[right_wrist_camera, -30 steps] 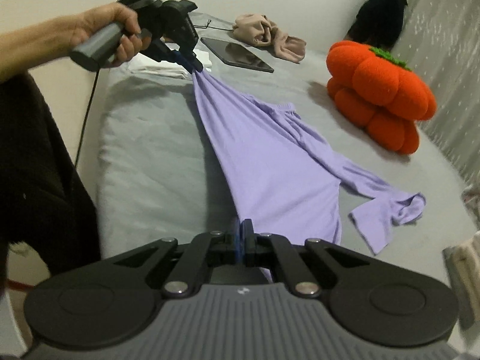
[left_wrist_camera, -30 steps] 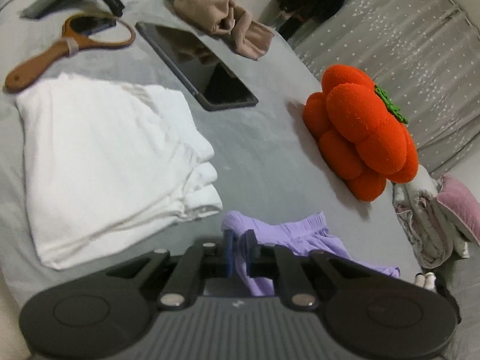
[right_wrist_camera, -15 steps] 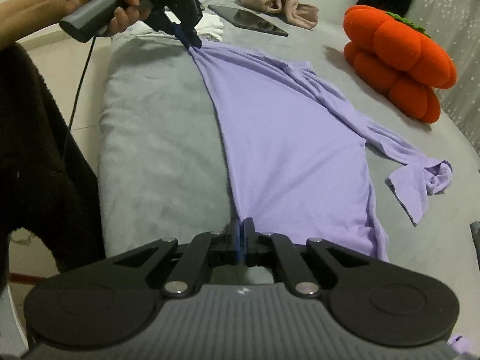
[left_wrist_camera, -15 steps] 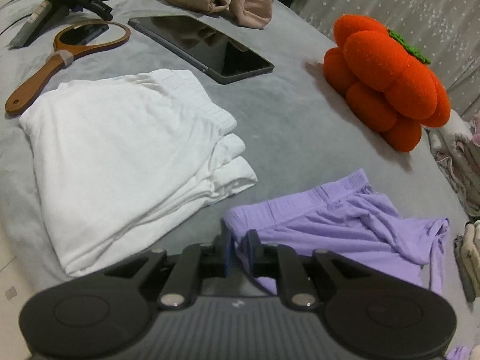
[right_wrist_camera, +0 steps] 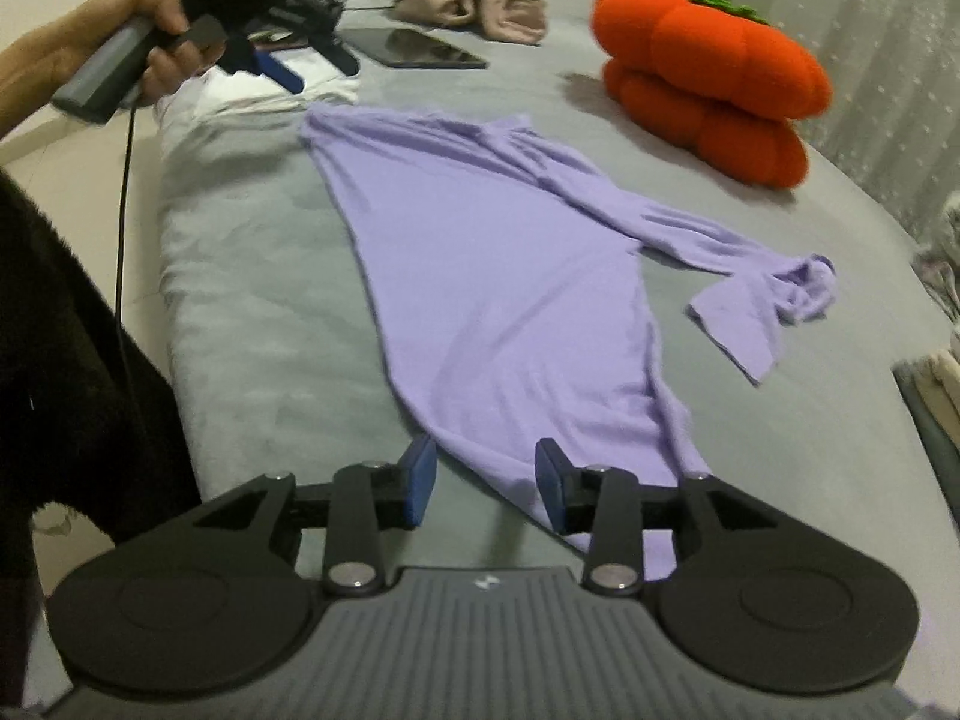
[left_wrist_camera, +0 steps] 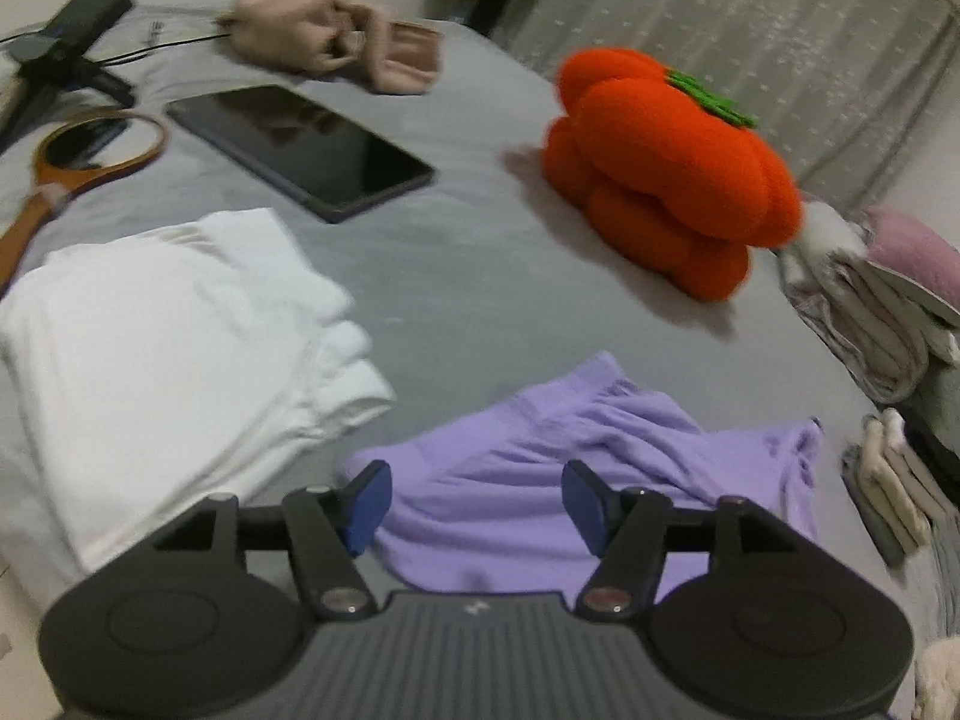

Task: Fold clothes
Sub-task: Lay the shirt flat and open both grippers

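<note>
A lilac long-sleeved top [right_wrist_camera: 498,276] lies spread flat on the grey bed [right_wrist_camera: 252,276], one sleeve bunched at the right. It also shows in the left wrist view [left_wrist_camera: 540,456]. My right gripper [right_wrist_camera: 485,489] is open, its blue pads just above the top's near end, holding nothing. My left gripper [left_wrist_camera: 474,501] is open over the top's far corner; in the right wrist view it [right_wrist_camera: 312,69] hangs open above that corner, held in a hand.
A folded white garment [left_wrist_camera: 162,336] lies left of the top. A tablet [left_wrist_camera: 300,147], a hand mirror [left_wrist_camera: 90,150], a beige garment [left_wrist_camera: 336,51] and an orange pumpkin cushion [left_wrist_camera: 666,168] lie beyond. Folded cloth stacks [left_wrist_camera: 870,324] sit at the right.
Both grippers lowered the top onto the bed, then opened and let go. The top now lies flat. The left gripper has lifted slightly off its corner.
</note>
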